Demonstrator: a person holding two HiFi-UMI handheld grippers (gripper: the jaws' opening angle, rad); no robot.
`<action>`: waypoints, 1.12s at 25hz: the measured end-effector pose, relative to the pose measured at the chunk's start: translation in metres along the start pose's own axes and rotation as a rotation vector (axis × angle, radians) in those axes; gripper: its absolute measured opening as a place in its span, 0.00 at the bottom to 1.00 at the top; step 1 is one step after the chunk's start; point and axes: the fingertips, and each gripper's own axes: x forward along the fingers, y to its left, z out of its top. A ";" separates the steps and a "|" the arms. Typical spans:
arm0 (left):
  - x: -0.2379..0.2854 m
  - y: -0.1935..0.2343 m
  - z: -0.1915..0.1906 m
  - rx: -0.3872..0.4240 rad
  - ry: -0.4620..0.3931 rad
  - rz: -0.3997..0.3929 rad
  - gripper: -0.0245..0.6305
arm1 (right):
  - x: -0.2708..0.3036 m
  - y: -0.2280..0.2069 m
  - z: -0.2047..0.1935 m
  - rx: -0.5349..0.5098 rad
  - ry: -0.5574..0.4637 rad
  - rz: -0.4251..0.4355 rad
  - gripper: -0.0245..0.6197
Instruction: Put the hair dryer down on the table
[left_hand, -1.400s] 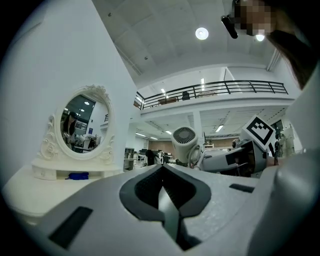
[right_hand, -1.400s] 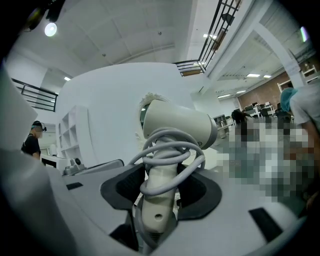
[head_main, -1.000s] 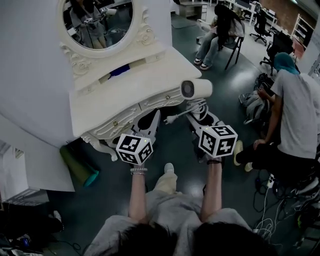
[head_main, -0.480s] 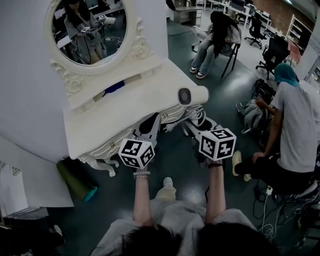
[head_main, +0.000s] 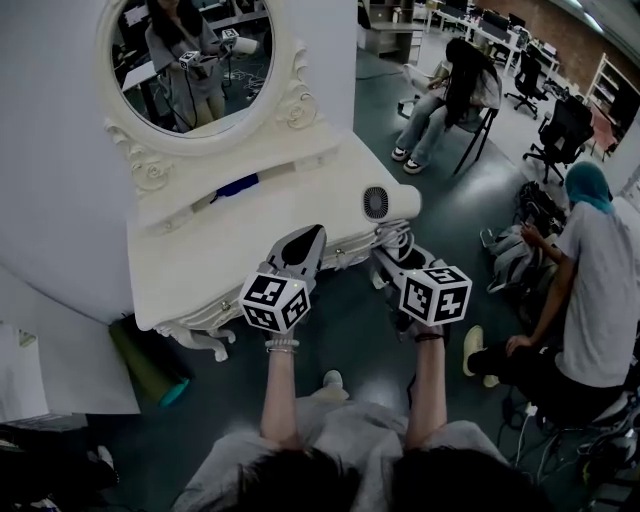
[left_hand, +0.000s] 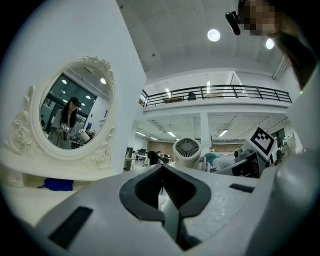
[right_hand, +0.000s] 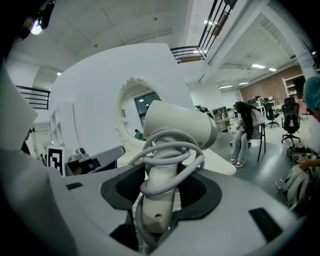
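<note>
Head view, standing note. Largest item is the white dressing table (head_main: 215, 255), carved along its front edge, set against a white wall. An oval mirror (head_main: 190, 60) in an ornate frame stands at the back of its top. Two people sit on the grey floor side of the room: one on a chair (head_main: 450, 90) beyond the table, one low down at the right (head_main: 590, 280).

Left gripper (left_hand: 162, 170): held level over the front of the table top, jaws brought together at the tips, nothing between them.

Right gripper (right_hand: 159, 195): beside the left one, angled slightly downward, jaws clamped on the handle of the hair dryer (right_hand: 177, 125).

The hair dryer is white, handle upright in the grip, and its barrel sits at the table's front right corner with the round rear grille facing back toward the person. Whether it touches the table top cannot be told from any view.

Its cord (right_hand: 166, 186) is looped several times round the handle, above the jaws.

A small blue object (head_main: 237, 186) lies on the ledge beneath the mirror.
</note>
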 end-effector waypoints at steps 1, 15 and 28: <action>0.005 0.005 -0.001 0.004 0.001 -0.001 0.04 | 0.006 -0.003 0.001 0.003 -0.002 0.001 0.34; 0.051 0.043 -0.015 -0.007 0.034 0.008 0.04 | 0.057 -0.040 0.013 0.009 0.031 0.002 0.34; 0.116 0.092 -0.032 -0.046 0.056 0.094 0.04 | 0.127 -0.098 0.026 -0.008 0.129 0.049 0.34</action>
